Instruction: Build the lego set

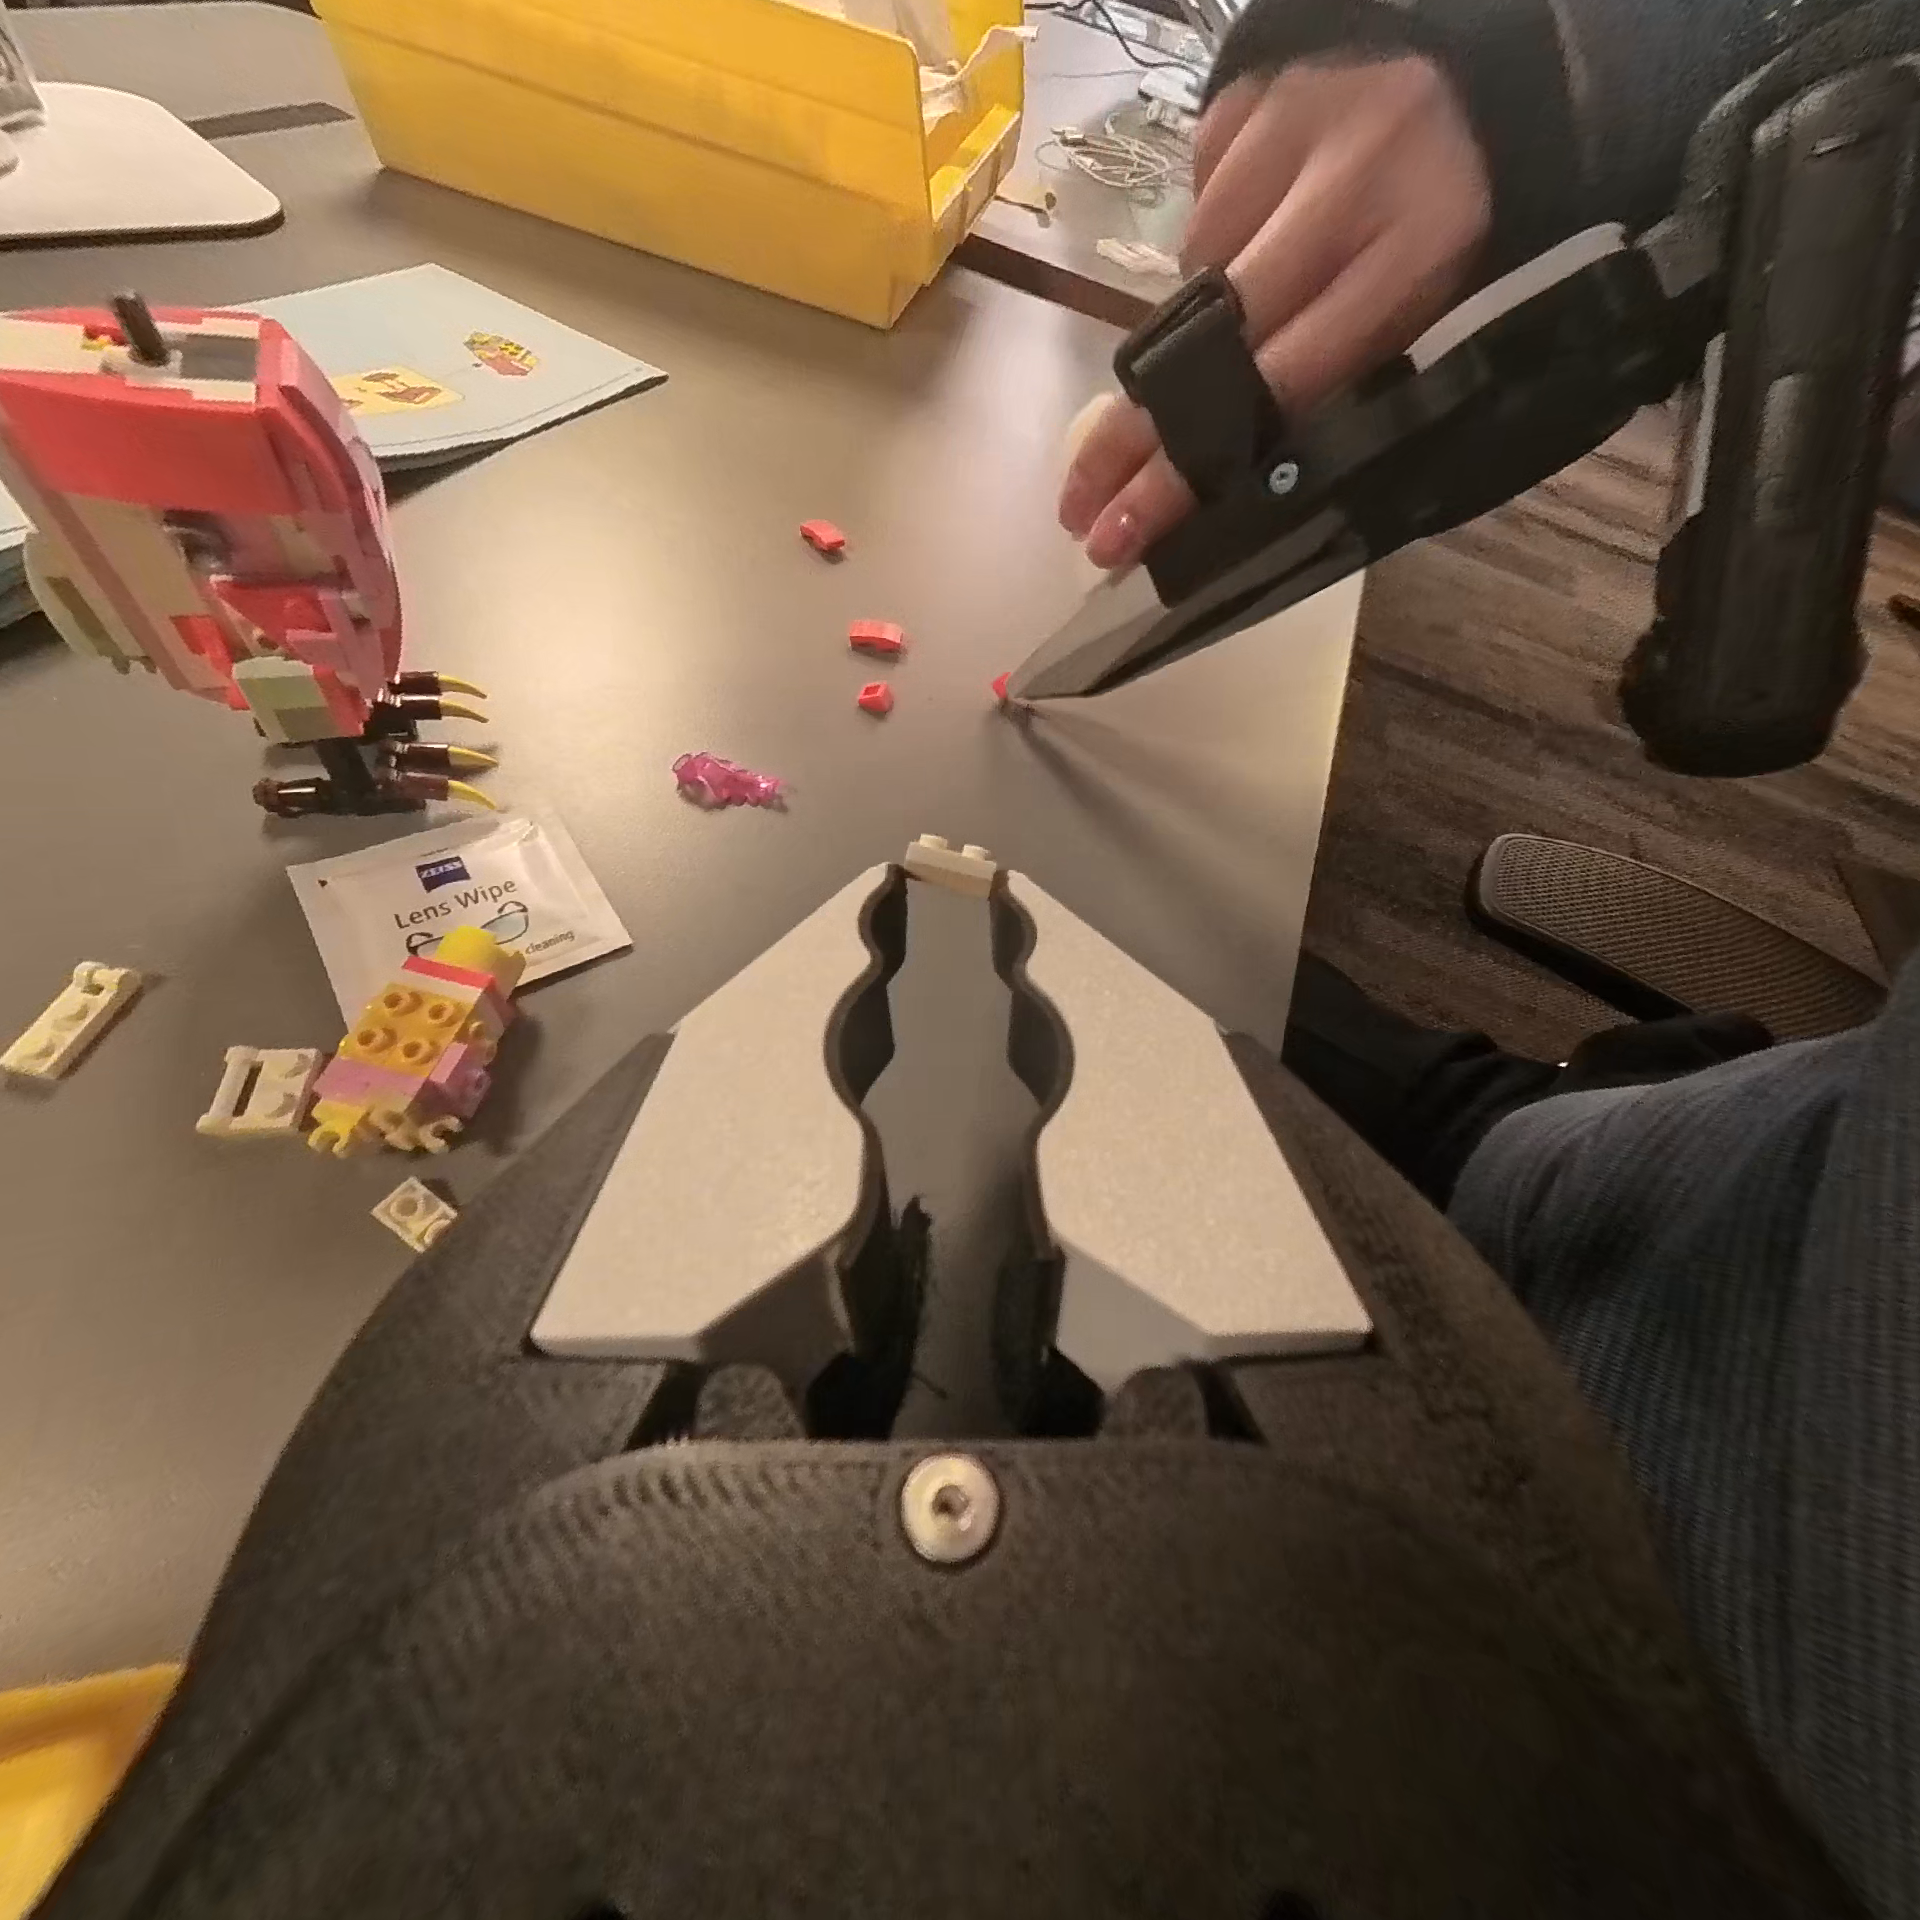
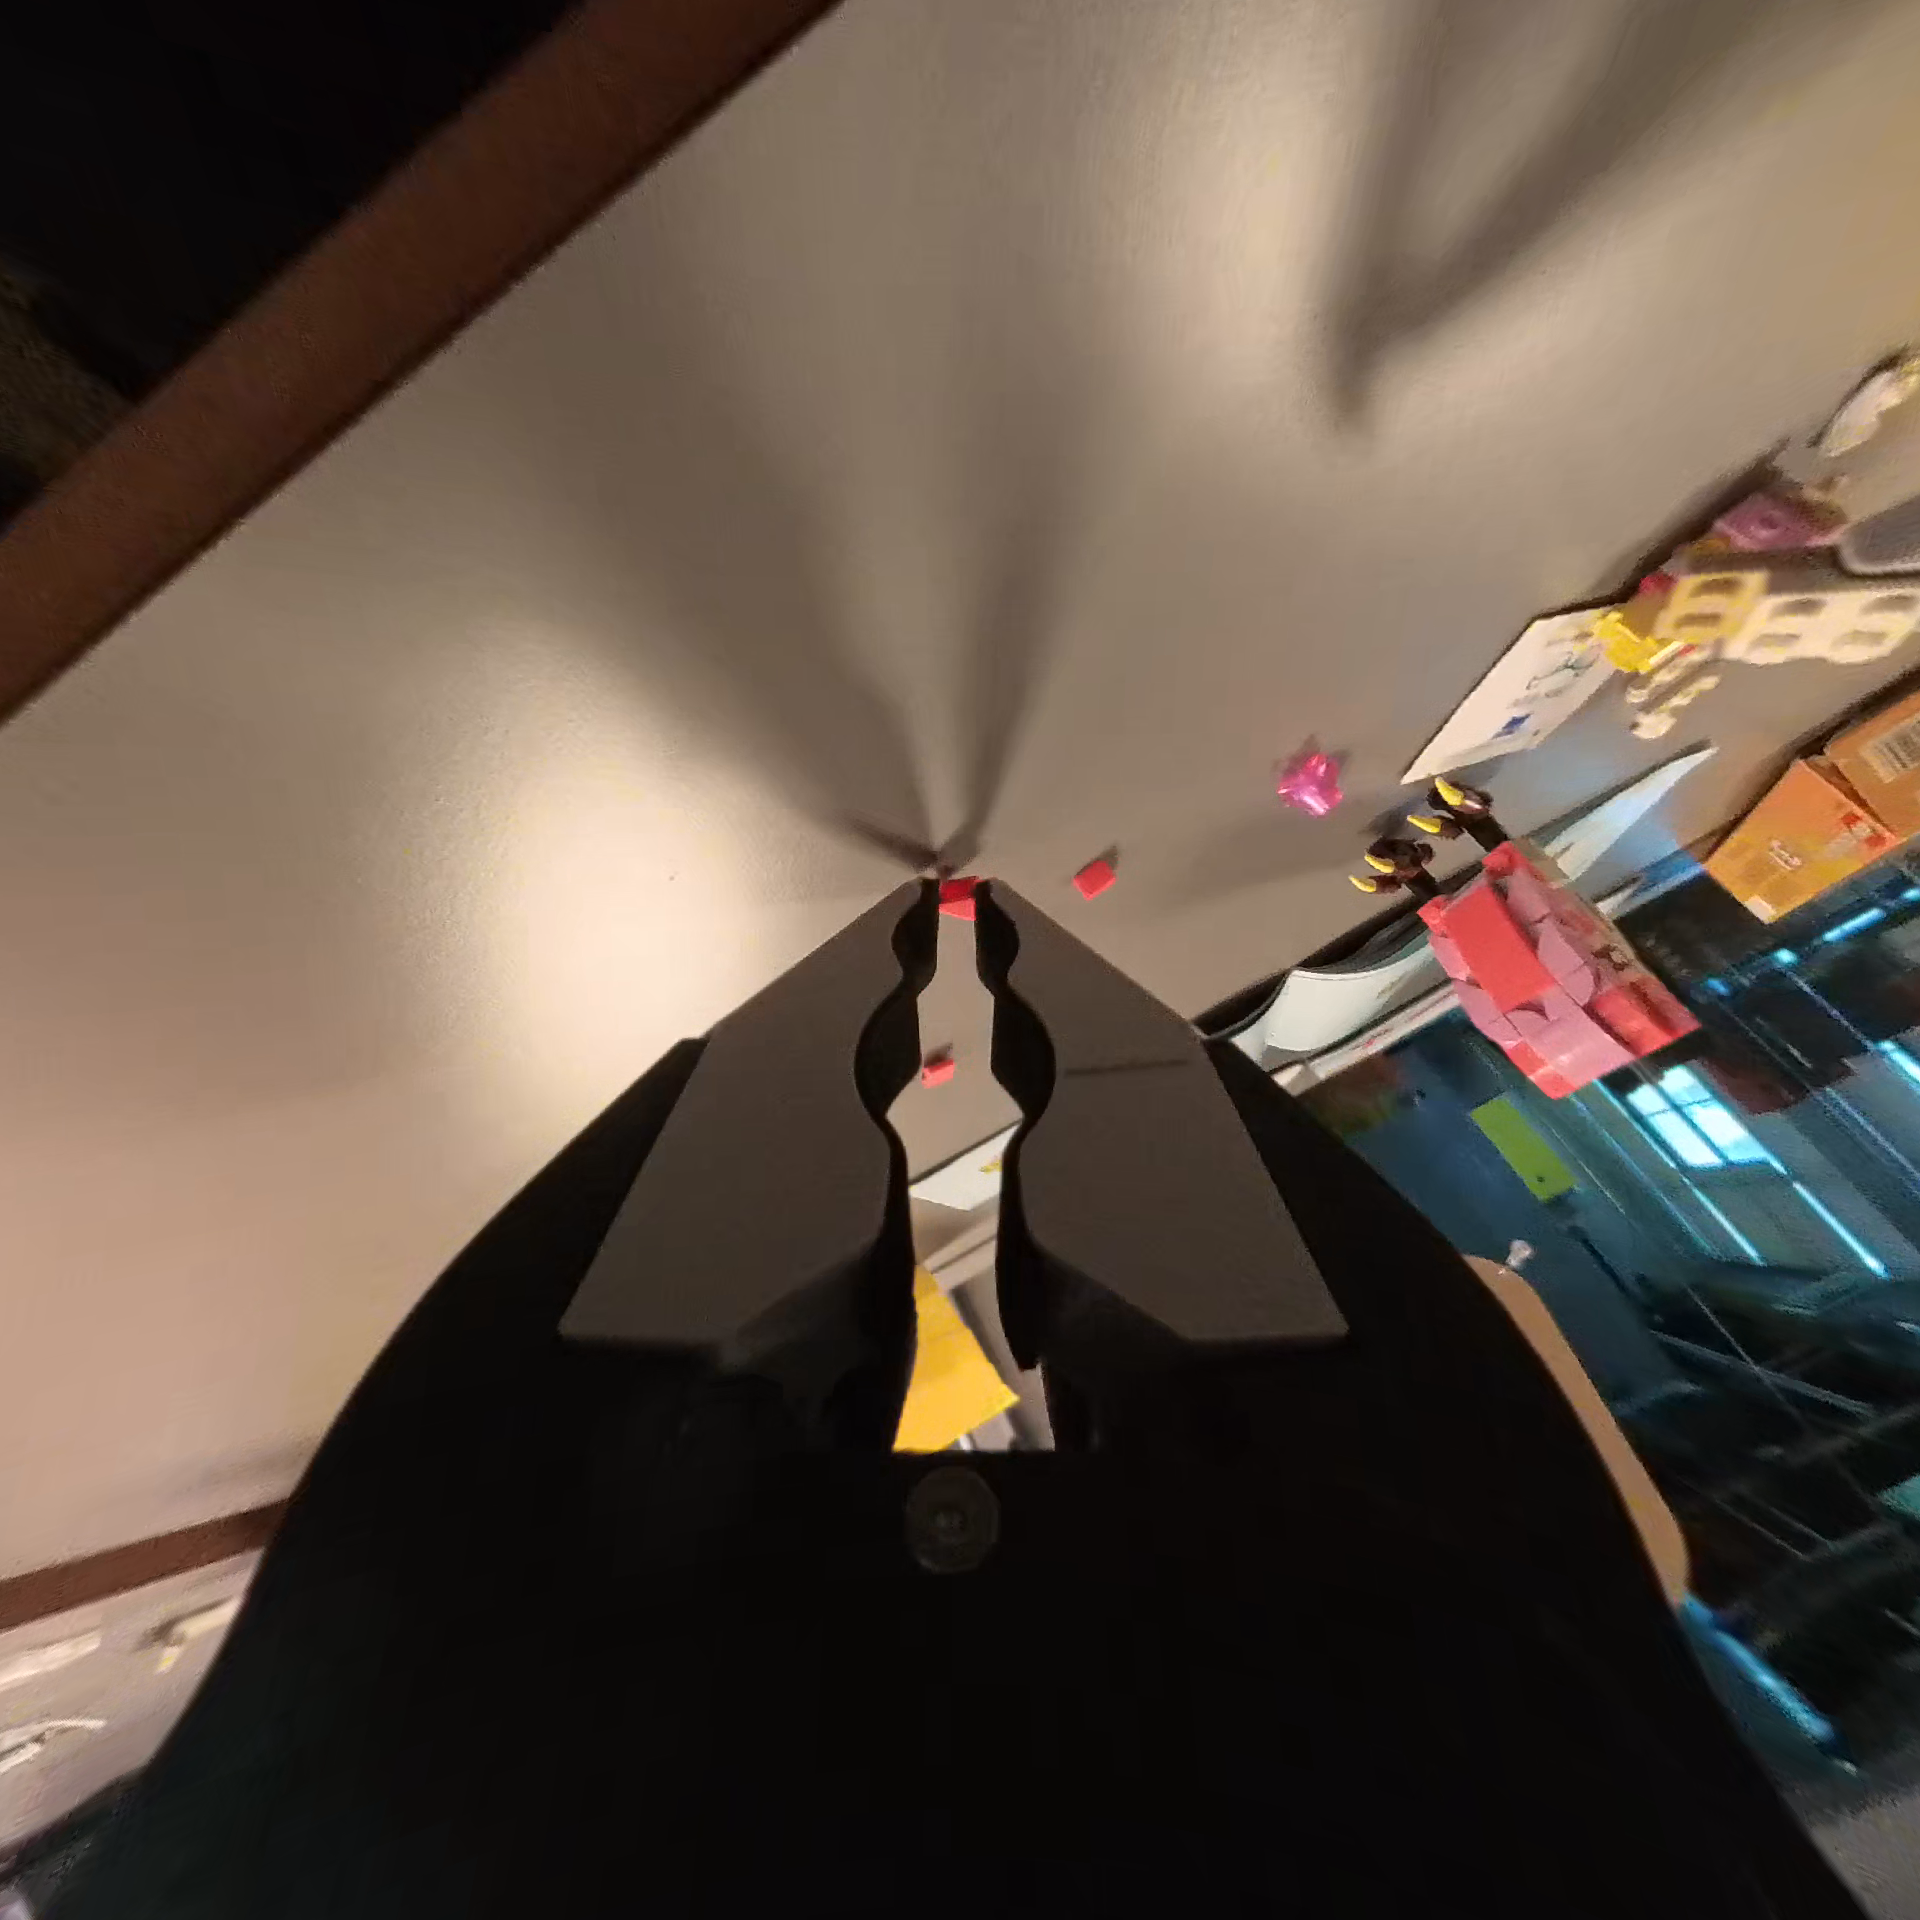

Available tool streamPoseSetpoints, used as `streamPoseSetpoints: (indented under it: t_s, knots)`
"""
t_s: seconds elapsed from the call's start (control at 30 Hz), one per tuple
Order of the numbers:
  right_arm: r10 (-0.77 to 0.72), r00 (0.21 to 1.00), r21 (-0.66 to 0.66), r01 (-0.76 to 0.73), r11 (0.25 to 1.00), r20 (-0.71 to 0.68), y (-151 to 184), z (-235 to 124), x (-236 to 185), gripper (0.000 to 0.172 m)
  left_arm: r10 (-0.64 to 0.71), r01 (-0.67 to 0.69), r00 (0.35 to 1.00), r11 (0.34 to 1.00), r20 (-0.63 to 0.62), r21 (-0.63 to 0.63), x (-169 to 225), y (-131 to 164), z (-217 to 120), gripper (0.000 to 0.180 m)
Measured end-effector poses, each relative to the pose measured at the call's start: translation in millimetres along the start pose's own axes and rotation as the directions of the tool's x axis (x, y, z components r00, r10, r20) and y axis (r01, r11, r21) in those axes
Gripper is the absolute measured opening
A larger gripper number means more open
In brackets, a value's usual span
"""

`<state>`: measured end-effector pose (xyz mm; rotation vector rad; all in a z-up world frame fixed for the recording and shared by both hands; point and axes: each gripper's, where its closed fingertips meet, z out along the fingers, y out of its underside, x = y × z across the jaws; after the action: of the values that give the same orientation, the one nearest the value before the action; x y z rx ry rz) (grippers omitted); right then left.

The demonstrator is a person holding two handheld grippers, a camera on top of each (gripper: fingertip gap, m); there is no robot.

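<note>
Left gripper (image 1: 948,878) pinches a small cream two-stud brick (image 1: 948,868) at its tips; right gripper (image 2: 958,896) clamps a tiny red piece (image 2: 958,896) on the grey table (image 2: 520,675)

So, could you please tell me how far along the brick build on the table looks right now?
Done: a large red-and-pink brick figure with yellow claws stands assembled. In hand: the left gripper pinches a small cream two-stud brick; the right gripper closes on a tiny red piece at the table. Left: three loose red pieces, a pink translucent piece.
</note>
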<state>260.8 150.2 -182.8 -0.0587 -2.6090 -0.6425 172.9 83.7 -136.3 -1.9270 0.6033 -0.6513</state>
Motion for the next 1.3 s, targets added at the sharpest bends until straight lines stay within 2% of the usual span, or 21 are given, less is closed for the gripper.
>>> streamPoseSetpoints:
  t_s: [0.1, 0.23, 0.3, 0.33, 0.4, 0.47, 0.53, 0.57, 0.7, 0.8, 0.87, 1.0, 1.13, 1.2, 1.23, 1.3]
  knots:
    - [0.068, 0.998, 0.022, -0.067, 0.998, -0.019, -1, -1, 7, 0.009, 0.000, 0.000, 1.000, 1.000, -0.001, 0.002, 0, 0, 0, 0.014]
    - [0.240, 0.971, 0.093, -0.238, 0.967, -0.011, -1, -4, 14, 0.016, -0.001, 0.001, 1.000, 1.000, -0.002, 0.003, 0, 0, 0, 0.014]
    - [0.371, 0.928, 0.135, -0.371, 0.919, 0.023, 0, -6, 16, 0.015, -0.002, 0.002, 1.000, 1.000, -0.004, 0.002, 0, 0, 0, 0.014]
    - [0.465, 0.883, 0.157, -0.469, 0.869, 0.065, 0, -7, 16, 0.014, -0.003, 0.003, 1.000, 1.000, -0.004, 0.002, 0, 0, 0, 0.014]
    - [0.648, 0.738, 0.187, -0.675, 0.714, 0.186, -1, -8, 16, 0.012, -0.004, 0.004, 1.000, 1.000, -0.006, 0.002, 0, 0, 0, 0.014]
    - [0.788, 0.533, 0.161, -0.845, 0.509, 0.308, 0, -7, 15, 0.010, -0.005, 0.005, 1.000, 1.000, -0.006, 0.003, 0, 0, 0, 0.014]
    - [0.861, 0.319, 0.105, -0.947, 0.303, 0.395, 0, -6, 16, 0.010, -0.005, 0.005, 1.000, 1.000, -0.006, 0.003, 0, 0, 0, 0.014]
    - [0.882, 0.234, 0.077, -0.972, 0.223, 0.409, 1, -4, 16, 0.010, -0.005, 0.005, 1.000, 1.000, -0.007, 0.002, 0, 0, 0, 0.014]
    - [0.894, -0.013, -0.034, -0.999, 0.003, 0.447, -1, 1, 11, 0.016, -0.005, 0.005, 1.000, 1.000, -0.007, 0.000, 0, 0, 0, 0.014]
    - [0.877, -0.135, -0.080, -0.991, -0.110, 0.461, -5, 3, 12, 0.019, -0.005, 0.005, 1.000, 1.000, -0.008, 0.000, 0, 0, 0, 0.014]
    - [0.883, -0.169, -0.104, -0.985, -0.137, 0.438, -3, 5, 11, 0.019, -0.004, 0.004, 1.000, 1.000, -0.008, -0.002, 0, 1, 0, 0.015]
    - [0.896, -0.185, -0.140, -0.980, -0.140, 0.403, -1, 8, 9, 0.015, -0.002, 0.002, 1.000, 1.000, -0.006, -0.004, 0, 1, 0, 0.015]
    - [0.909, -0.168, -0.152, -0.981, -0.118, 0.381, 1, 9, 10, 0.006, -0.002, 0.002, 1.000, 1.000, -0.007, -0.006, 0, 1, 1, 0.014]
    - [0.902, -0.153, -0.099, -0.987, -0.124, 0.403, -1, 8, 18, 0.006, -0.002, 0.002, 1.000, 1.000, -0.006, -0.004, 0, 1, 0, 0.014]
    - [0.892, -0.155, -0.042, -0.987, -0.152, 0.425, -2, 6, 28, 0.006, 0.000, 0.000, 1.000, 1.000, -0.008, -0.001, 0, 0, 0, 0.014]
    - [0.854, -0.183, 0.112, -0.957, -0.269, 0.488, -1, -5, 57, 0.006, -0.008, 0.009, 0.999, 0.999, -0.034, 0.041, 5, -5, -1, 0.014]
